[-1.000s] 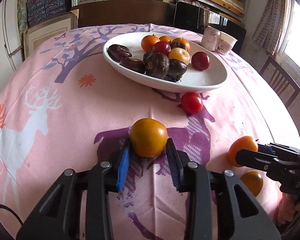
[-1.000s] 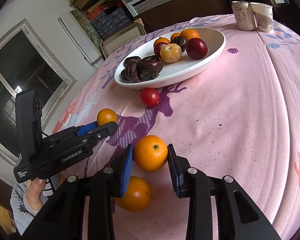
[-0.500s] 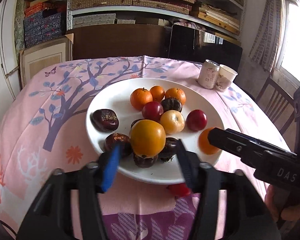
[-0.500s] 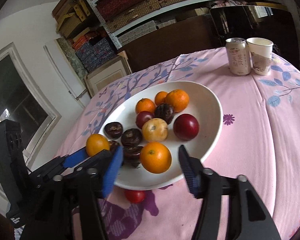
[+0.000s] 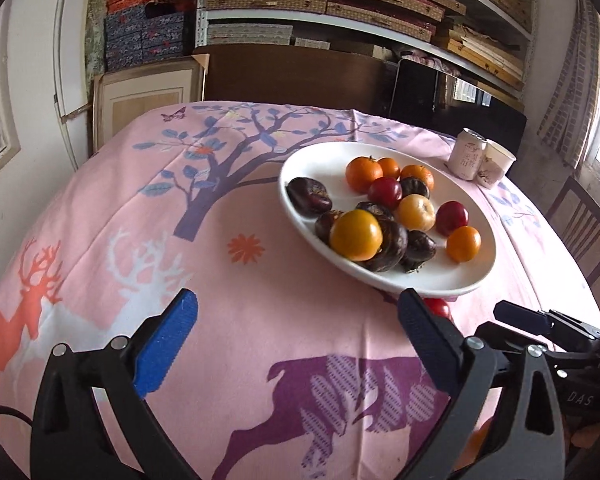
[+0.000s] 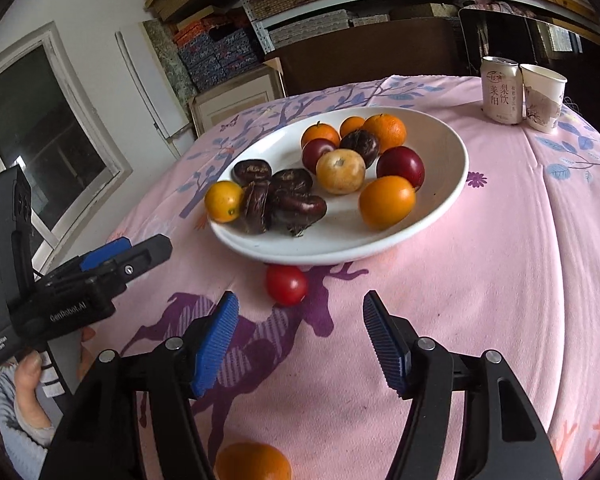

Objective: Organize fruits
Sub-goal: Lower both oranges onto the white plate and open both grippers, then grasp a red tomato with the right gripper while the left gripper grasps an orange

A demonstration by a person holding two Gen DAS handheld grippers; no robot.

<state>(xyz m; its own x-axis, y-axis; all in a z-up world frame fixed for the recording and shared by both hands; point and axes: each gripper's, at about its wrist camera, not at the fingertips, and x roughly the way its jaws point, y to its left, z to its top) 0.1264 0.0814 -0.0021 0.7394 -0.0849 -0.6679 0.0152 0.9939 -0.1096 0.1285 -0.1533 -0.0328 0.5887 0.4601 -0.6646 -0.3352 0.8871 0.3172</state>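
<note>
A white oval plate (image 5: 308, 168) (image 6: 448, 148) on the pink tablecloth holds several oranges, red plums and dark wrinkled fruits. An orange-yellow fruit (image 5: 356, 235) (image 6: 224, 201) lies at the plate's near-left rim and an orange (image 5: 463, 243) (image 6: 387, 201) at its near right. My left gripper (image 5: 296, 340) is open and empty, back from the plate. My right gripper (image 6: 300, 340) is open and empty. A red tomato (image 6: 286, 284) (image 5: 439, 307) lies on the cloth just before the plate, beyond the right gripper's fingertips. An orange (image 6: 252, 462) lies under the right gripper.
A drink can (image 6: 500, 90) (image 5: 466, 154) and a paper cup (image 6: 542, 98) (image 5: 494, 164) stand at the table's far right. A wooden chair (image 5: 580, 224) is right of the table. Shelves and boxes line the wall behind.
Both grippers opened and let their fruits go onto the plate, then drew back toward me and down. The orange-yellow fruit and the orange now rest on the plate.
</note>
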